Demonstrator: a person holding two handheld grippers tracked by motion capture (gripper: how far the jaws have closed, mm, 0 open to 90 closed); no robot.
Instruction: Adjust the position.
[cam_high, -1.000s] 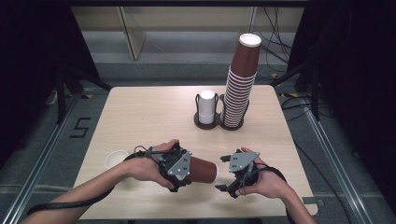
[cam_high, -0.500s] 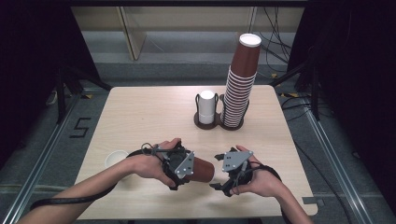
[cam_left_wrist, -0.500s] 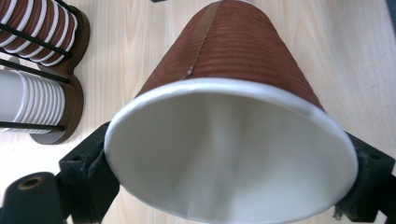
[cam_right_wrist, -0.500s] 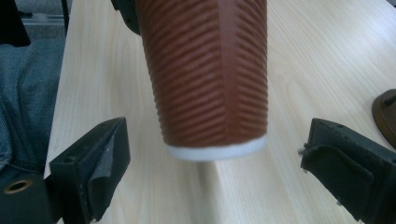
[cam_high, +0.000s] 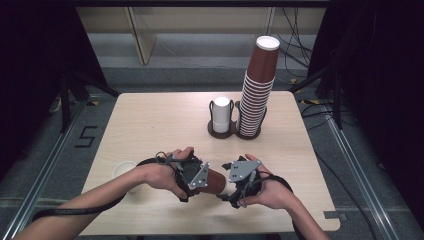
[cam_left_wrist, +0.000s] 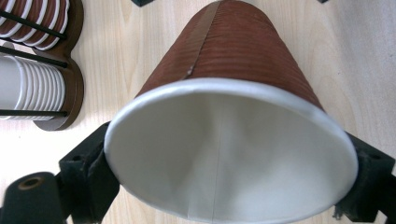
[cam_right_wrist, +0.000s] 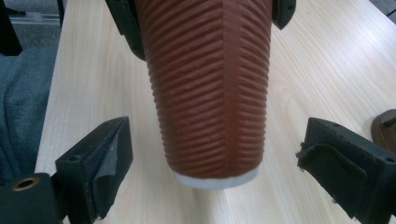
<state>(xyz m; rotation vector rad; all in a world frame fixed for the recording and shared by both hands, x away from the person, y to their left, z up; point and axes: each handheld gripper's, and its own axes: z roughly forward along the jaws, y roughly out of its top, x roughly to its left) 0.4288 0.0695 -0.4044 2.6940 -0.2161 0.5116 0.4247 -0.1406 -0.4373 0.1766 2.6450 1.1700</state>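
Left gripper (cam_high: 196, 176) clamps a brown ribbed paper cup (cam_high: 216, 181) at its rim, fingers (cam_left_wrist: 88, 172) pressed on both sides; cup lies on its side low over the near tabletop (cam_high: 150, 125), white mouth toward the left hand. Right gripper (cam_right_wrist: 210, 163) has its fingers (cam_right_wrist: 100, 163) spread either side of the cup's white-edged base, not touching, jaws just been closing. Cup is a tapered cone, corrugated sleeve, smooth white inside.
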